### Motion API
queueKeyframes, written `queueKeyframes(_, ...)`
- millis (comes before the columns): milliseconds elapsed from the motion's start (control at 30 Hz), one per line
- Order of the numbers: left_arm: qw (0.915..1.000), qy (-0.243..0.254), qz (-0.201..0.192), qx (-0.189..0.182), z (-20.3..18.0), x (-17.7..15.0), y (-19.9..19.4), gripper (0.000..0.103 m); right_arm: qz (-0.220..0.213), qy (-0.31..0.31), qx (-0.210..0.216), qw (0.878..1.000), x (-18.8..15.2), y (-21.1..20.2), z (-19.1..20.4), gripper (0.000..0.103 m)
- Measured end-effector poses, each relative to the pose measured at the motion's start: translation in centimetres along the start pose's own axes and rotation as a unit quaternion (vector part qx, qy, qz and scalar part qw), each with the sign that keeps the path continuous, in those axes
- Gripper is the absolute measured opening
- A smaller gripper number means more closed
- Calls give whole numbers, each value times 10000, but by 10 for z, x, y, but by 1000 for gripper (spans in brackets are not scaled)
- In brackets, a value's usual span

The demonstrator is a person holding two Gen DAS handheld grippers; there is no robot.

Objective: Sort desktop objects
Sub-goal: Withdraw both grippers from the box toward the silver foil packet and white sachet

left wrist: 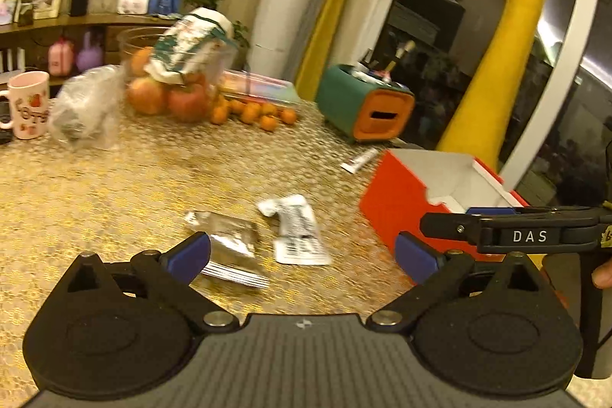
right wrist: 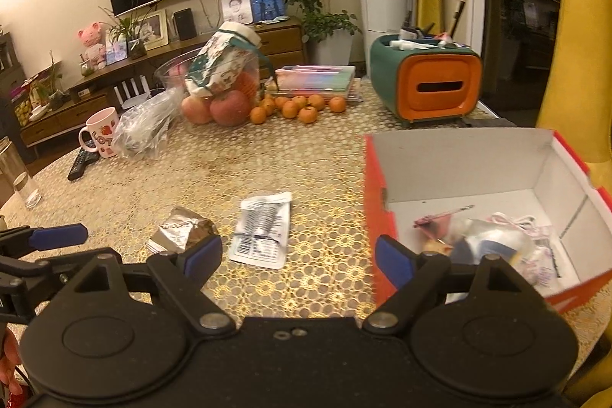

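Note:
A crumpled silver foil packet (left wrist: 229, 247) (right wrist: 179, 232) and a white printed sachet (left wrist: 300, 230) (right wrist: 262, 230) lie on the gold patterned table (left wrist: 153, 178). A red cardboard box (left wrist: 428, 194) (right wrist: 478, 201) stands to their right and holds several wrappers and small items (right wrist: 489, 239). My left gripper (left wrist: 302, 255) is open and empty, just short of the two packets. My right gripper (right wrist: 298, 257) is open and empty, between the sachet and the box's left wall. The right gripper shows at the right of the left wrist view (left wrist: 528, 236).
A small white tube (left wrist: 359, 160) lies behind the box. A green-and-orange organiser (right wrist: 424, 79), fruit and a glass bowl (right wrist: 214, 94), a plastic bag (right wrist: 145, 125), a pink mug (right wrist: 101, 132), a remote (right wrist: 82, 163) and a glass (right wrist: 19, 174) stand around the table.

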State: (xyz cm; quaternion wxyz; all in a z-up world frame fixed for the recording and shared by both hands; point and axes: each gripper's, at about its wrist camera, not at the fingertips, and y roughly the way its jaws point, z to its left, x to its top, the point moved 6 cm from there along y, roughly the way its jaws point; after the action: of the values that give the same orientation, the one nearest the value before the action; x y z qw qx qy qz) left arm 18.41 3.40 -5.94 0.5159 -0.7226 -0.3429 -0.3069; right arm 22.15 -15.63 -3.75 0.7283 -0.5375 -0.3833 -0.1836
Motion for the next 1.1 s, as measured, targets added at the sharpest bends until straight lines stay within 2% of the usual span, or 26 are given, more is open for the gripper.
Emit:
queueKeyframes(300,9998,74,89,137,22,-6,14,103,112,-116,100,9998,4,27,20,88)
queueKeyframes(567,9987,219,369,261,33,-11,38,103,292,-125,128,9994,6,57,28,88)
queueKeyframes(767,9971,334,343,593,44,-11,59,103,479,-81,136,9987,4,86,30,88)
queueKeyframes(1100,9963,494,454,532,44,-15,95,103,819,-37,141,9965,3,138,33,87)
